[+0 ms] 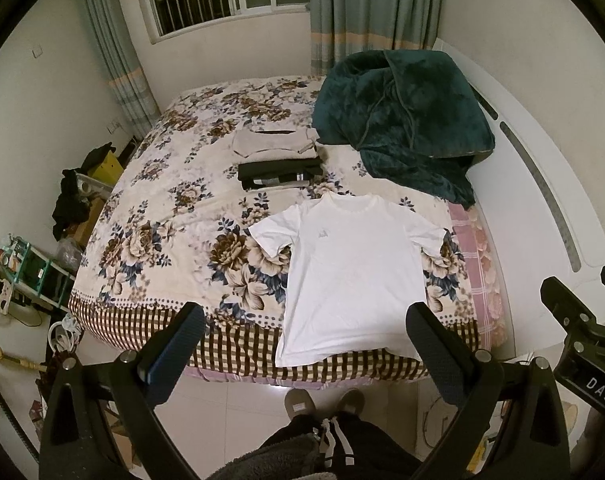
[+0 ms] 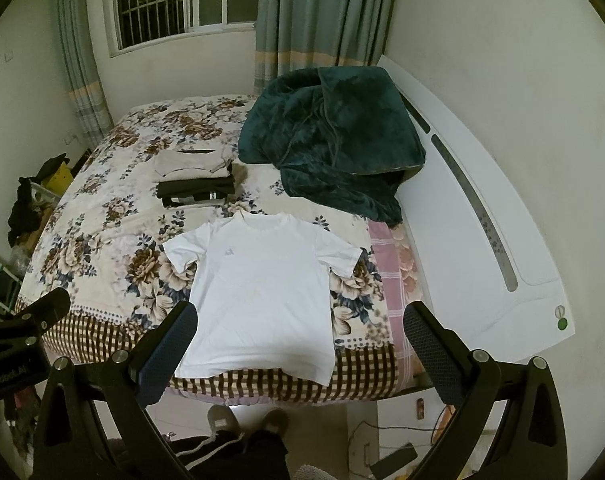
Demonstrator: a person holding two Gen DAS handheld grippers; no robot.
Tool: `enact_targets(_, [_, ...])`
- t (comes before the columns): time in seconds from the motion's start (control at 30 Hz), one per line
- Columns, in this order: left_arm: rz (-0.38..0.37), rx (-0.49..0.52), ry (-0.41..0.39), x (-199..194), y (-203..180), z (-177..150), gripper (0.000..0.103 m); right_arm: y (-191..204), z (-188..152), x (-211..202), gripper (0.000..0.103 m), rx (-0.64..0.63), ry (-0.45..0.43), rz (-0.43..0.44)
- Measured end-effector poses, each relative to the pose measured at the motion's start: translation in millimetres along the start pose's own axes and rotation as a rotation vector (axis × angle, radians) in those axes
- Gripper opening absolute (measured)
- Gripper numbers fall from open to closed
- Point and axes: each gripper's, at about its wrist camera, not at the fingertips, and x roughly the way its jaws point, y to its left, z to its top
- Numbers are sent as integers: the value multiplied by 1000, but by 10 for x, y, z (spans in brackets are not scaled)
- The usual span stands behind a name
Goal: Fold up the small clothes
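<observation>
A white T-shirt (image 1: 354,276) lies flat and face up on the floral bedspread (image 1: 162,216), its hem hanging over the near edge of the bed. It also shows in the right wrist view (image 2: 262,292). My left gripper (image 1: 306,320) is open and empty, held above the floor in front of the bed. My right gripper (image 2: 300,320) is open and empty, also short of the shirt's hem. Behind the shirt lie a folded black garment (image 1: 280,174) and a folded beige garment (image 1: 274,144).
A dark green blanket (image 1: 402,120) is heaped at the back right of the bed. A white headboard (image 2: 482,240) runs along the right. Clutter and boxes (image 1: 74,200) stand on the floor to the left. The person's feet in slippers (image 1: 322,404) are below the bed edge.
</observation>
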Motion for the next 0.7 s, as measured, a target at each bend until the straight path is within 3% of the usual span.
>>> enact_targets(0.7, [-3, -13, -23, -70, 20, 158, 103, -26, 22, -40, 103, -2, -34, 12])
